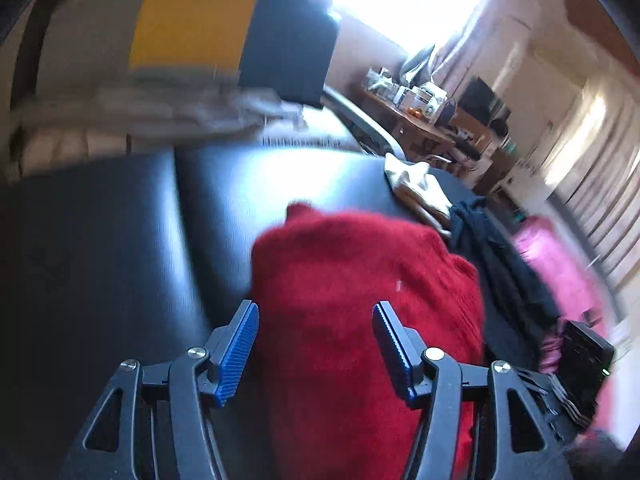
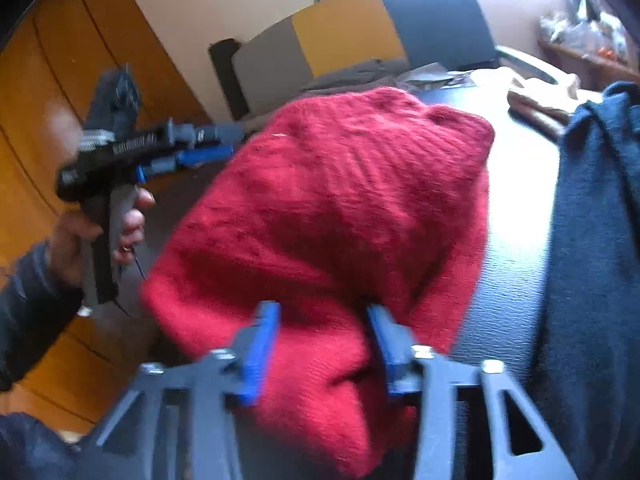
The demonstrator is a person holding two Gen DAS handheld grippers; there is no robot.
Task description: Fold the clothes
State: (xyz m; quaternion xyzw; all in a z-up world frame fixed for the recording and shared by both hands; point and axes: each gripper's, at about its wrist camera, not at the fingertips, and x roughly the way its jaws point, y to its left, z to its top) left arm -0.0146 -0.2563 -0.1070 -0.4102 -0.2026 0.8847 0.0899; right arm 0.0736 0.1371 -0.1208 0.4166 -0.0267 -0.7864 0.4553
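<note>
— Where, the red sweater [image 2: 332, 208]?

— Bunched on the black table [image 1: 120, 220], long axis running away from both wrists.

— Right gripper [image 2: 322, 344]?

— Jaws apart, straddling the near fold; pads seemingly clear of the knit.

— Left gripper [image 1: 316, 344]?

— Spread wide, empty, above the sweater's left edge. Right one nearer for any re-grasp.

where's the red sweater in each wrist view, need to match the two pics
Left wrist view: the red sweater fills the lower centre, ahead of the left gripper, on the black table.
Right wrist view: the red sweater fills the centre; its near fold lies between the right gripper's blue fingers.
Shared landmark: the yellow panel behind the table.
</note>
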